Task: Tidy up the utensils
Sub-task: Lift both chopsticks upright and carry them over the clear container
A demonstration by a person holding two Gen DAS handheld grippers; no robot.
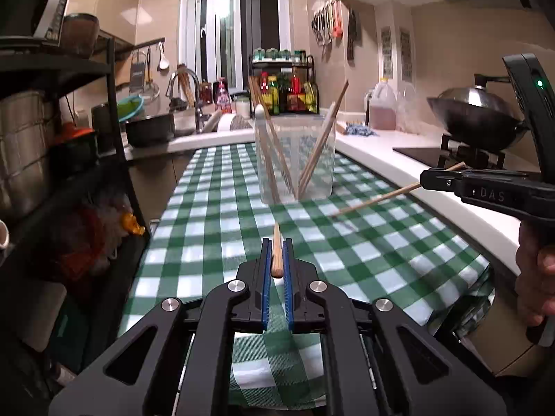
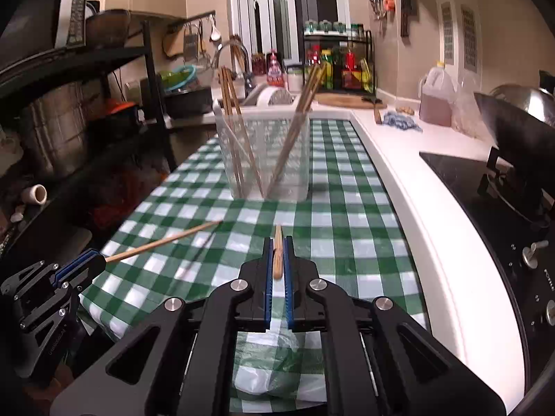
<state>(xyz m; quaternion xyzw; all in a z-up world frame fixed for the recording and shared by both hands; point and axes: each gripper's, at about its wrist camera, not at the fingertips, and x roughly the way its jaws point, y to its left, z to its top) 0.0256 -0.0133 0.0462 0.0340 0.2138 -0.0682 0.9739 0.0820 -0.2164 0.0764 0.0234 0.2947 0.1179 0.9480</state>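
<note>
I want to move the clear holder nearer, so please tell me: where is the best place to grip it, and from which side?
Judging by its pose, grip the near wall at the rim of the clear holder, coming from above at the middle. The chopsticks lean to its left and right sides, leaving that middle stretch free. Both grippers already hold a chopstick, so one must let go first.

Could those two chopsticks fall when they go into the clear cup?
Maybe. Each gripper, left gripper and right gripper, pinches one chopstick near its end, so it could swivel or slip. The clear holder looks light; a poke at its rim might tip it, spilling the chopsticks inside.
</note>
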